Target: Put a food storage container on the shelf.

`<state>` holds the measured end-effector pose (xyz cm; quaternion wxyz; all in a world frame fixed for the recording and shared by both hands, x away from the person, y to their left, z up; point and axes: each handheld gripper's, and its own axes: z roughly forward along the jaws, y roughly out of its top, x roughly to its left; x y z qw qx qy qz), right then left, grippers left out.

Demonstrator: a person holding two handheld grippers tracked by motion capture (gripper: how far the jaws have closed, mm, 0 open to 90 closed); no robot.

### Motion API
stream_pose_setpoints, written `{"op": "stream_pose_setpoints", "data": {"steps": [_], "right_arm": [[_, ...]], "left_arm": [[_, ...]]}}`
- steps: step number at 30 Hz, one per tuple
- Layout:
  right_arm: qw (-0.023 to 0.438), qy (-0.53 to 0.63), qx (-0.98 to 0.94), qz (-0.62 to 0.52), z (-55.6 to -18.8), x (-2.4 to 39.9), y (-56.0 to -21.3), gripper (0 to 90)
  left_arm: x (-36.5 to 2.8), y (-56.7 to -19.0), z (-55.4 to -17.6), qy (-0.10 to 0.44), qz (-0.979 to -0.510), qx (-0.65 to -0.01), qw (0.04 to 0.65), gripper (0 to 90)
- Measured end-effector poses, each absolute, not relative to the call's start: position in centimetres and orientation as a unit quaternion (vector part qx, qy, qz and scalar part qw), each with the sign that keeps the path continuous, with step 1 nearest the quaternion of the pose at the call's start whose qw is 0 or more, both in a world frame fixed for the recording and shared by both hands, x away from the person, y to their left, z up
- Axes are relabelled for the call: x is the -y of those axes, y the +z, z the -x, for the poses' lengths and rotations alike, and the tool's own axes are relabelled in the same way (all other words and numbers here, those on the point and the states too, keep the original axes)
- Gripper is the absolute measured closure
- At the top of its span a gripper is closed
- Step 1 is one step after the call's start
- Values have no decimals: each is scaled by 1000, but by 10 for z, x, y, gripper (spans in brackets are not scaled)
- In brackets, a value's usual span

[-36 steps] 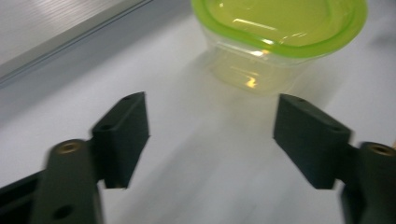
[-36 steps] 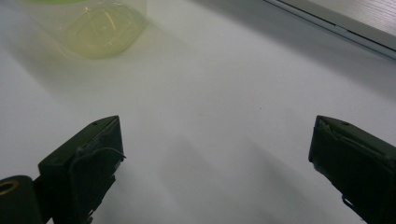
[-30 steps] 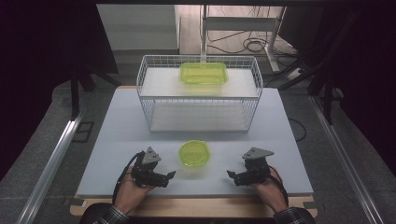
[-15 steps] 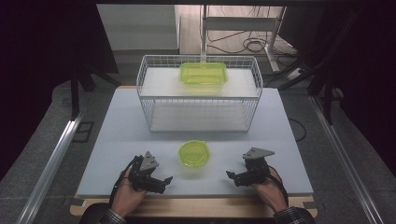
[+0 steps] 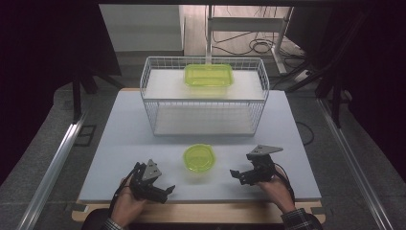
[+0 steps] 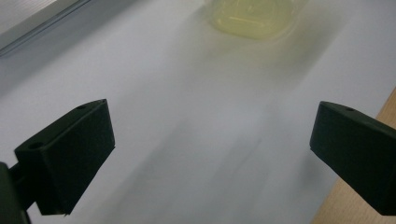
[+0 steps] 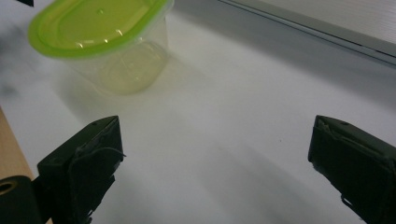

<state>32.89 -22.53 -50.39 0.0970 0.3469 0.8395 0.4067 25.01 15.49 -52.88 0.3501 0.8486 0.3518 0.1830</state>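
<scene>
A small round clear tub with a green lid (image 5: 199, 158) stands on the white table top (image 5: 124, 139), between my two grippers. My left gripper (image 5: 167, 190) lies near the front edge, left of the tub. It is open, its jaws have just been opening, and nothing is between them. In the left gripper view the left gripper (image 6: 210, 140) points over bare table with the tub (image 6: 254, 16) blurred far ahead. My right gripper (image 5: 235, 174) is open to the right of the tub. In the right gripper view the right gripper (image 7: 215, 149) holds nothing and the tub (image 7: 100, 37) is ahead to the left.
A white wire rack (image 5: 203, 103) stands at the back of the table. A rectangular green-lidded box (image 5: 208, 75) rests on its top shelf. A wooden strip (image 5: 206, 213) runs along the near edge. Cables and stand legs lie on the floor beyond.
My left gripper has slid a little toward the table's near edge. The right gripper and the tub have stayed where they were.
</scene>
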Motion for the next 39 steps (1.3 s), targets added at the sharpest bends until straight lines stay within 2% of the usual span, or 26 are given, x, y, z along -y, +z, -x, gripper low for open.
{"op": "stream_pose_setpoints", "data": {"steps": [14,17,29,39], "right_arm": [[0,442,-810,-386,-364,206,-483,25],[-23,440,-808,-391,-371,200,-482,51],[-87,437,-808,-385,-390,174,-486,414],[-140,423,-803,-396,-404,161,-499,613]], "left_arm": [[-160,-529,-250,193,-846,-360,341,0],[-160,-530,-250,196,-848,-359,337,0],[-158,-532,-251,199,-852,-358,327,0],[-158,-532,-251,198,-854,-356,324,0]]}}
